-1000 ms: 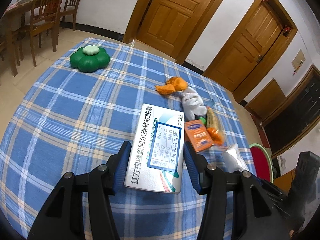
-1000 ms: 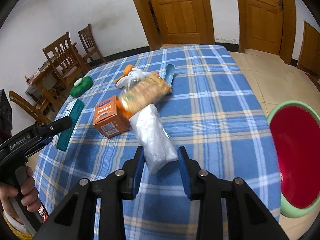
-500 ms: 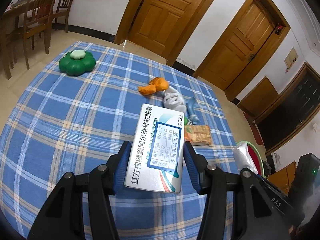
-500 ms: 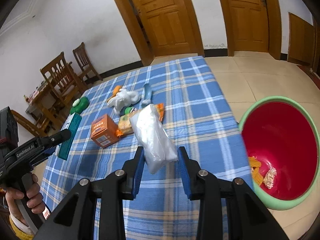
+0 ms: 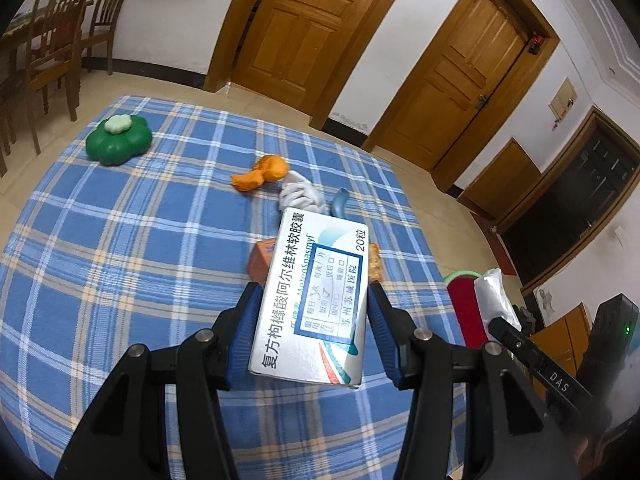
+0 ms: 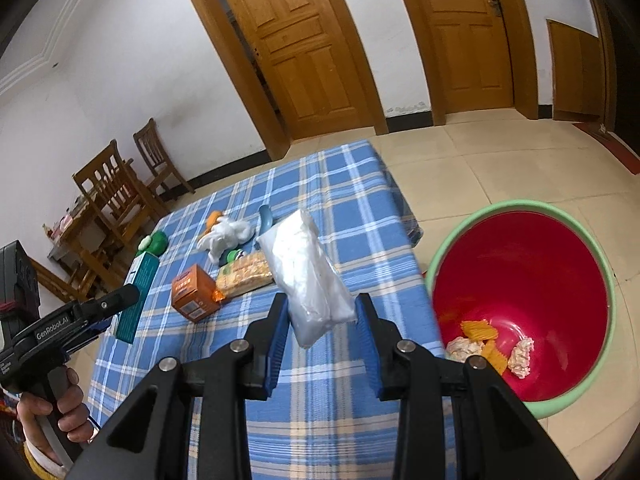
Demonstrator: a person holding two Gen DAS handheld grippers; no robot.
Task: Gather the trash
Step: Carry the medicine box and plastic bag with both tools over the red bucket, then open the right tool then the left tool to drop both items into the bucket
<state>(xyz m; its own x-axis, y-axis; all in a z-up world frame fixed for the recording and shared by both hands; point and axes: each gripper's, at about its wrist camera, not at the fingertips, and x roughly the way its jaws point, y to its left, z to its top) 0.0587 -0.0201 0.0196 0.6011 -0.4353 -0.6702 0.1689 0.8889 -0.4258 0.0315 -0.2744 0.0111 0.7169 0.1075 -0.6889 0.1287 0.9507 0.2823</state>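
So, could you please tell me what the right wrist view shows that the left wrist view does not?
Only the right wrist view shows inside the red bin, with scraps at the bottom, and the hand on the left claw. Only the left wrist view shows the printed face of the medicine box. Both show the plastic bag in the right claw, the orange box and the green flower-shaped object.

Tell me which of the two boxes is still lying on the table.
The small orange box, resting on the blue checked tablecloth beside the biscuit packet. The other, the white medicine box, is clamped in the left gripper.
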